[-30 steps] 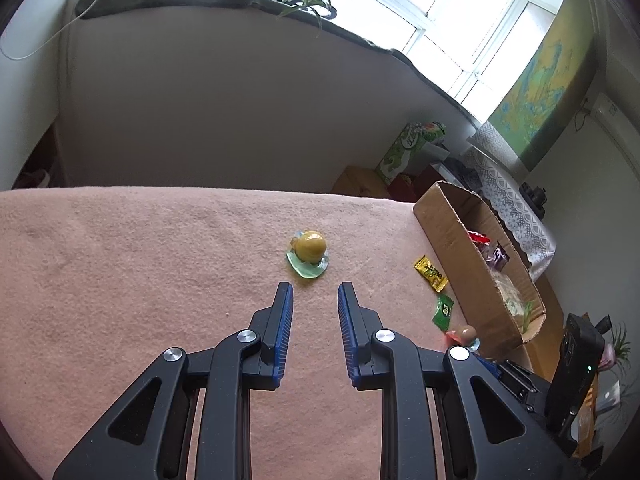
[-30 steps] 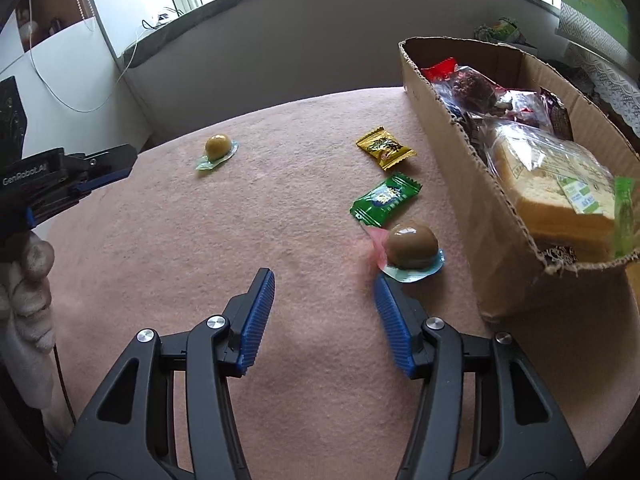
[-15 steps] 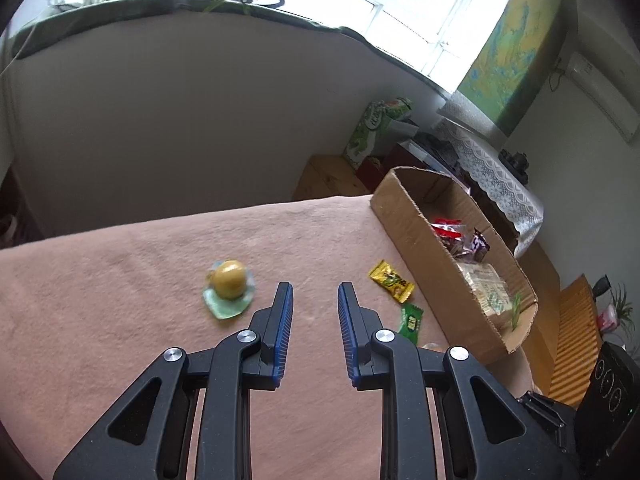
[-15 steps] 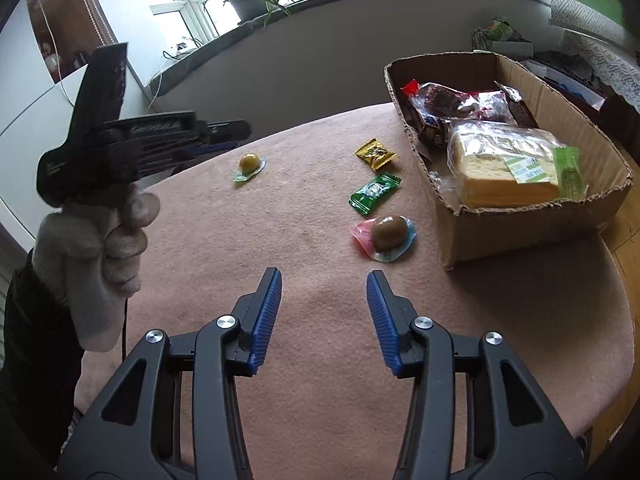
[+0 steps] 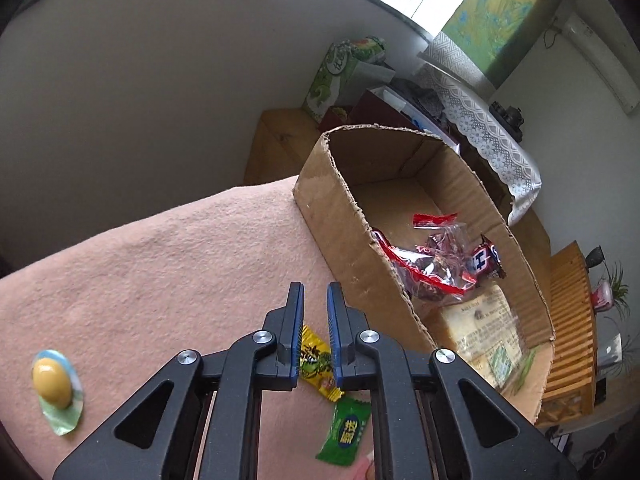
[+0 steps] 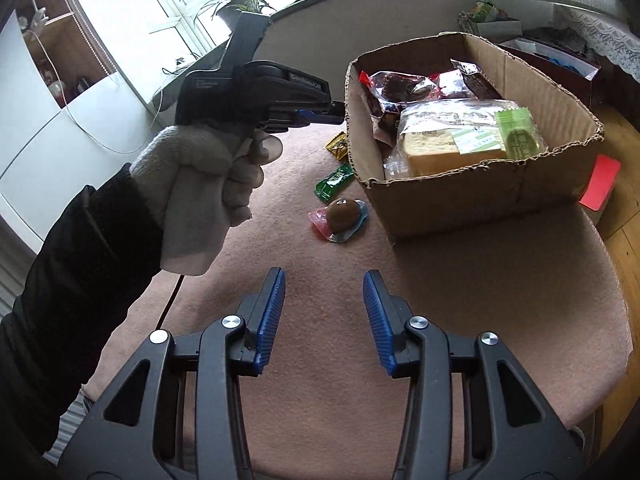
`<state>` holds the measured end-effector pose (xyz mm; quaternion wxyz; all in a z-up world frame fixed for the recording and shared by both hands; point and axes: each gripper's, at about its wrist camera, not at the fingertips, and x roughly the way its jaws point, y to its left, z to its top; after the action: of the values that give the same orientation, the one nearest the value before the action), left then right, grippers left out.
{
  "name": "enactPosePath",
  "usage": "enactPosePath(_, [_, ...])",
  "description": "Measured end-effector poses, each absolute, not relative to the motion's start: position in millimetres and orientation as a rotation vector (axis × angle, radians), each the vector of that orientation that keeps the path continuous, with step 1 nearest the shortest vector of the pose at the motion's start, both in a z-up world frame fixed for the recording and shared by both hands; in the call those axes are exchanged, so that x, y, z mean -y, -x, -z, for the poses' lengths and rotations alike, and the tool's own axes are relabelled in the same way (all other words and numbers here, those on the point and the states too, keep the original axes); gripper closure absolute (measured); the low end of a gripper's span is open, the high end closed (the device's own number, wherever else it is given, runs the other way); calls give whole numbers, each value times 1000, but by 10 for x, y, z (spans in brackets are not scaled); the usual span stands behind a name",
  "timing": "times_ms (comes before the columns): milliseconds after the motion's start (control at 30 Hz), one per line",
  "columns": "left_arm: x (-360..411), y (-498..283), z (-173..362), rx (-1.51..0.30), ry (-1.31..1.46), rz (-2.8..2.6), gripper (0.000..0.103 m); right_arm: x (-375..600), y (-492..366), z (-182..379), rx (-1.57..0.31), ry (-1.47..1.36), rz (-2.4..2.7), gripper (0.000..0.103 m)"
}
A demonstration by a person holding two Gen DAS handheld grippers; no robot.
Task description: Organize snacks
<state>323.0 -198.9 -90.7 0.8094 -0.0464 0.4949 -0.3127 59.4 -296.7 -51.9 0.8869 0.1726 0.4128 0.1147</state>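
Reading left to right across your pink cloth (image 5: pixel 160 280): first item, a yellow sweet (image 5: pixel 52 378) on a pale wrapper, alone at the far left edge in the left wrist view, well apart from everything else. Next, your left gripper (image 5: pixel 315 308), held above the cloth in a white-gloved left hand (image 6: pixel 200 184); its blue pads (image 5: pixel 297 328) stand with a narrow gap and nothing between them, tips just short of the box wall. Beneath it lies a yellow packet (image 5: pixel 318 360), flat on the cloth, and just beside that, nearer you, a green packet (image 5: pixel 346 434). From the right wrist view the same two show beside the box's near-left corner, yellow packet (image 6: pixel 338 145) farther, green packet (image 6: pixel 334 182) nearer, and closest to you a brown sweet (image 6: pixel 343 214) on a pink-and-blue wrapper, near the box but apart from it. Your right gripper (image 6: pixel 324 312) hangs low over bare cloth, pads spread wide and holding nothing, well short of the brown sweet. Right of all this sits the box (image 6: pixel 472 200), open-topped cardboard, at the cloth's right side. Contents: bread (image 6: pixel 452 140) in clear wrap with a green label at the near end, and red-edged clear bags (image 5: pixel 428 264) of dark snacks behind it. The far end of the box floor shows bare cardboard.
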Motion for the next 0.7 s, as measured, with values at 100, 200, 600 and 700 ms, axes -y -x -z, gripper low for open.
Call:
enactPosePath(100, [2044, -3293, 1014, -1106, 107, 676, 95, 3008, -590, 549, -856, -367, -243, 60])
enactPosePath(200, [2042, -3222, 1042, -1112, 106, 693, 96, 3034, -587, 566, -851, -369, -242, 60])
enactPosePath(600, [2057, -2470, 973, -1128, -41, 806, 96, 3116, -522, 586, -846, -385, -220, 60])
enactPosePath(700, [2008, -2282, 961, -1114, -87, 813, 96, 3097, -486, 562, -843, -378, -219, 60])
